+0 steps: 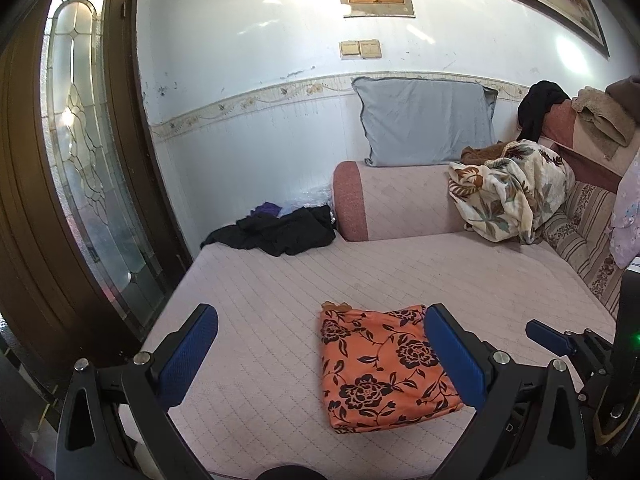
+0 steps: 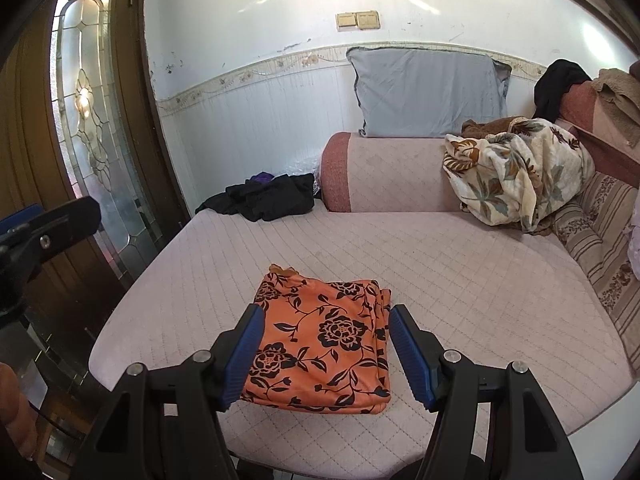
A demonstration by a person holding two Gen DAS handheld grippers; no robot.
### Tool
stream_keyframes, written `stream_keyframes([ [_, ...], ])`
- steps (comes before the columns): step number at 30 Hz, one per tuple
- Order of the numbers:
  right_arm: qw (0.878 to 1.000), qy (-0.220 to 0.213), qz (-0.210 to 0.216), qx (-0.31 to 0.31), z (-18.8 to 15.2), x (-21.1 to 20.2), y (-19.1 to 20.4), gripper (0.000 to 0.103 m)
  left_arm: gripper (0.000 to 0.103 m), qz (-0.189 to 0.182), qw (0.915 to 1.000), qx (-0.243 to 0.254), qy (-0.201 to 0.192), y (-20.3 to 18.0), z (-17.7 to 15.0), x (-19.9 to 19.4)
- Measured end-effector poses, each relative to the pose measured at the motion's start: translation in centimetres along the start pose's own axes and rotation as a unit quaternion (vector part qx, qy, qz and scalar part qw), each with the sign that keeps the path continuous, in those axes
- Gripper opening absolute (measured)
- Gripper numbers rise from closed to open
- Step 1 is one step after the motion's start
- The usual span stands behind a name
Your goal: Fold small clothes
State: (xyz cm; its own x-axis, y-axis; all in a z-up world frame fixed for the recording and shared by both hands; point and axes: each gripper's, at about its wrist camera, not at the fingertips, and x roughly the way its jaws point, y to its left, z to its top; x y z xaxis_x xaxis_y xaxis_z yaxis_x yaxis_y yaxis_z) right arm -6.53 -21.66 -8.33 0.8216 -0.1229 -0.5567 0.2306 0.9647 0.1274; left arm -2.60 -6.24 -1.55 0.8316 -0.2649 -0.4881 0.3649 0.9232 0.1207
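Folded into a flat square, orange floral cloth [image 2: 324,340] lay near the front edge of the pink quilted sofa seat [image 2: 460,264], at 6 o'clock in the right wrist view. Right gripper [image 2: 326,354] hung just above it, fingers apart and clamped on nothing, cloth showing between them. Left gripper [image 1: 320,360] likewise stood wide open and empty, cloth at 5 o'clock in its view, partly behind the right-hand pad.

Looked thin, soft and light, a stretchy knit by the drape: likely to sag and slide open if lifted by 1 corner. Several layers showed stacked at the 3 o'clock edge, a small tab poking out at the 11 o'clock corner. Best hold judged to be across that stacked edge, pinching all layers at once, or at 2 corners together, 1 per gripper. No fragility to fear; loss of the fold the main risk.

Black clothes [image 2: 260,198] waited at 11 o'clock, well apart. Floral blanket [image 2: 516,176] bunched at 2 o'clock.
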Motion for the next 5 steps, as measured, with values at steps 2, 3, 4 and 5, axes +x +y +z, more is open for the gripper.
stream_keyframes([
  [2, 1.0, 0.006, 0.0, 0.001, 0.2, 0.9, -0.2, 0.068, 0.103, -0.021, 0.9997, -0.008, 0.003, 0.3, 0.0, 1.2],
  [3, 1.0, 0.009, 0.001, 0.002, 0.2, 1.4, -0.4, 0.068, 0.103, -0.028, 0.9995, -0.012, 0.006, 0.4, 0.1, 1.8],
  [4, 1.0, 0.012, 0.001, 0.006, 0.4, 2.0, -0.7, 0.068, 0.103, -0.037, 0.999, -0.021, 0.013, 0.8, 0.2, 2.7],
  [5, 1.0, 0.015, -0.001, 0.012, 0.5, 2.6, -1.1, 0.068, 0.103, -0.045, 0.9983, -0.031, 0.021, 1.2, 0.2, 3.8],
])
